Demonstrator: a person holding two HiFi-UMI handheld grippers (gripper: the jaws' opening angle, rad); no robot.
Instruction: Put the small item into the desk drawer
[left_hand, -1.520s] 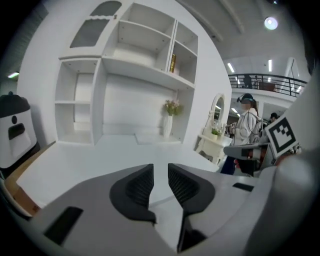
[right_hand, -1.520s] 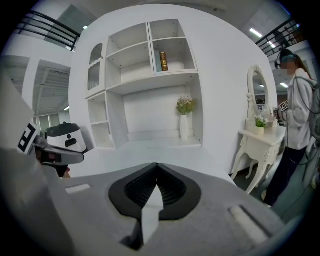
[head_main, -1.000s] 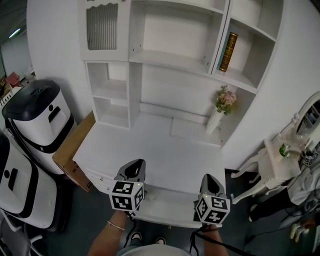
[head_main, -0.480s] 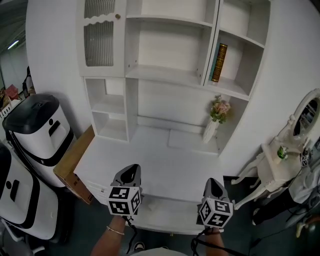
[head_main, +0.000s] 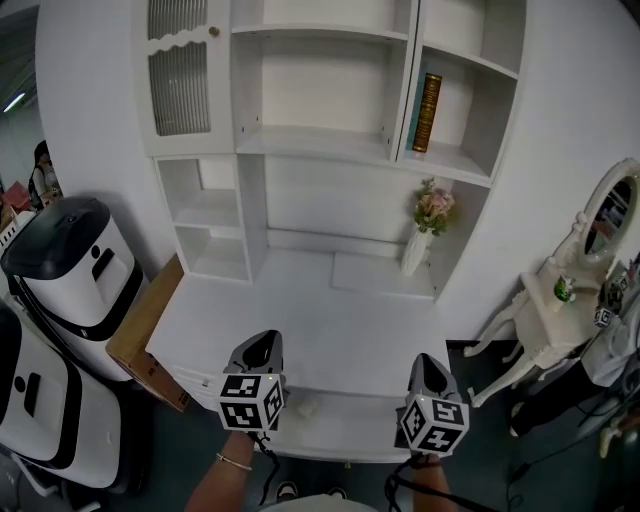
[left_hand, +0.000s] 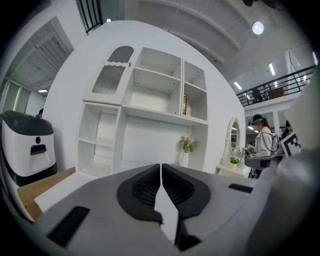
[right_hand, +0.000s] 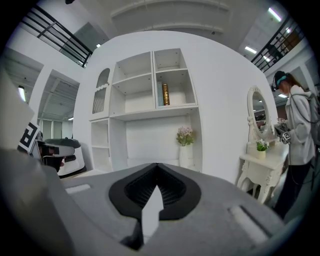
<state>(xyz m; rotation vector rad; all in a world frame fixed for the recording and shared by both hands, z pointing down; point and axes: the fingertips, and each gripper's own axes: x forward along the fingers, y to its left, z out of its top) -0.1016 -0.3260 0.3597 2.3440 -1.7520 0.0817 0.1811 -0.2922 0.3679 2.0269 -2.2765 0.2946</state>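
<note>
The white desk (head_main: 320, 320) with its shelf unit fills the head view. Under its front edge a white drawer (head_main: 350, 428) stands pulled out, with a small pale thing (head_main: 304, 406) in it that is too faint to identify. My left gripper (head_main: 262, 341) hovers over the drawer's left part. Its jaws are shut with nothing between them, as the left gripper view (left_hand: 161, 167) shows. My right gripper (head_main: 428, 361) hangs over the drawer's right end. It is also shut and empty in the right gripper view (right_hand: 157, 167). Both point at the shelves.
A vase of pink flowers (head_main: 422, 228) stands at the desk's back right. A book (head_main: 427, 98) is on an upper shelf. Two white and black appliances (head_main: 66, 262) and a cardboard box (head_main: 140, 322) stand to the left. A white side table with a mirror (head_main: 565, 298) and a person (right_hand: 296, 125) are to the right.
The head view has tilted up, so the shelves sit lower in the frame. Both grippers stay shut and side by side over the drawer.
</note>
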